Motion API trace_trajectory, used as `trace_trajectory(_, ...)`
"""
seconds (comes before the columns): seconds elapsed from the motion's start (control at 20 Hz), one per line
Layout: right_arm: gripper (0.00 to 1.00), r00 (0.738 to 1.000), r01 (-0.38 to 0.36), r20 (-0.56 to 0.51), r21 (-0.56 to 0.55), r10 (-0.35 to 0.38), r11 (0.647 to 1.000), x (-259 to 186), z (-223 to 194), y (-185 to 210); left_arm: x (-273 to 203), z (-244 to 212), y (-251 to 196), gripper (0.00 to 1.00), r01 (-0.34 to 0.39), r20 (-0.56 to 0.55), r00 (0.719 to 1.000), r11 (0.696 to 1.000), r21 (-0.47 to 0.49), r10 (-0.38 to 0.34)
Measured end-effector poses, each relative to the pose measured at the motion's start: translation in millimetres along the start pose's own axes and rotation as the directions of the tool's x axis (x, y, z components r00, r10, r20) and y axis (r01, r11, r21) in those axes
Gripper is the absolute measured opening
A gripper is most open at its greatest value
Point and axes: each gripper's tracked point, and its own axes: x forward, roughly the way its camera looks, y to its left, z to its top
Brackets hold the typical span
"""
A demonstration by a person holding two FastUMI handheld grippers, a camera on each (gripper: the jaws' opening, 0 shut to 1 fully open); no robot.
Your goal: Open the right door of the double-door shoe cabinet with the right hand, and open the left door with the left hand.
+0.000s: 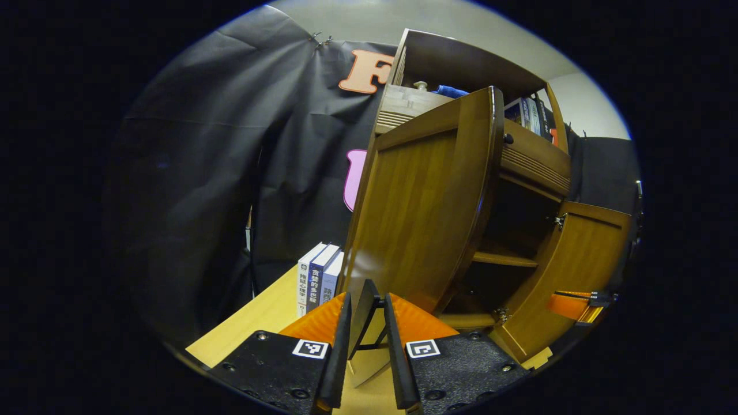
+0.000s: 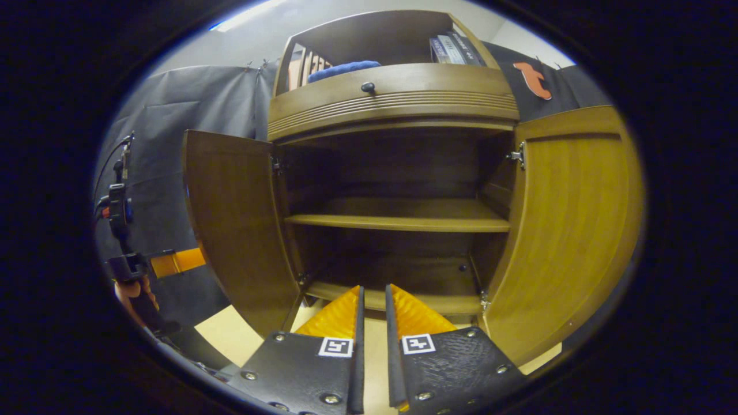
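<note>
The wooden shoe cabinet point(image 2: 398, 98) stands with both doors swung wide and its shelf point(image 2: 398, 222) bare. In the left gripper view, the left door point(image 1: 421, 207) fills the middle. My left gripper point(image 1: 367, 297) is shut on that door's lower edge, one finger on each face. The right door point(image 1: 582, 271) stands open at the right, with the right gripper point(image 1: 576, 305) beside it. In the right gripper view, my right gripper point(image 2: 373, 286) faces the open cabinet from a little way back. It is shut to a narrow slit, with nothing between its fingers. The left door point(image 2: 236, 230) and right door point(image 2: 571, 230) flank it.
The cabinet stands on a light wooden table point(image 1: 259, 317). Three upright books point(image 1: 317, 276) stand by its left side, behind the open left door. A drawer with a dark knob point(image 2: 367, 87) sits above the doors. A blue cloth point(image 2: 343, 69) and more books point(image 2: 452, 49) lie on top. A hand point(image 2: 132, 294) holds the left gripper point(image 2: 173, 262).
</note>
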Motion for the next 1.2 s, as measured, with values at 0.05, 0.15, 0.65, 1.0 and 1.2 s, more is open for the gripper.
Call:
trace_trajectory(0.05,0.17,1.000,-0.008,0.000,-0.004,0.008,1.000,0,0,3,-2,3,6,0.35,-0.005,0.008,1.000,1.000,0.016,0.005)
trace_trajectory(0.15,0.17,1.000,-0.022,-0.004,-0.011,0.022,1.000,3,-1,9,-2,6,10,0.34,0.005,0.008,1.000,1.000,0.021,-0.005)
trace_trajectory(0.65,0.17,0.998,-0.059,-0.010,-0.012,0.059,0.998,7,-2,21,-3,16,48,0.29,-0.026,0.023,0.999,0.998,0.050,0.025)
trace_trajectory(1.0,0.17,0.998,-0.068,0.002,-0.002,0.068,0.998,9,3,20,-8,25,65,0.29,-0.061,0.039,0.998,0.994,0.087,0.058)
trace_trajectory(1.2,0.17,0.996,-0.089,-0.006,-0.005,0.089,0.996,12,1,20,-18,41,76,0.29,-0.114,0.071,0.991,0.992,0.048,0.110)
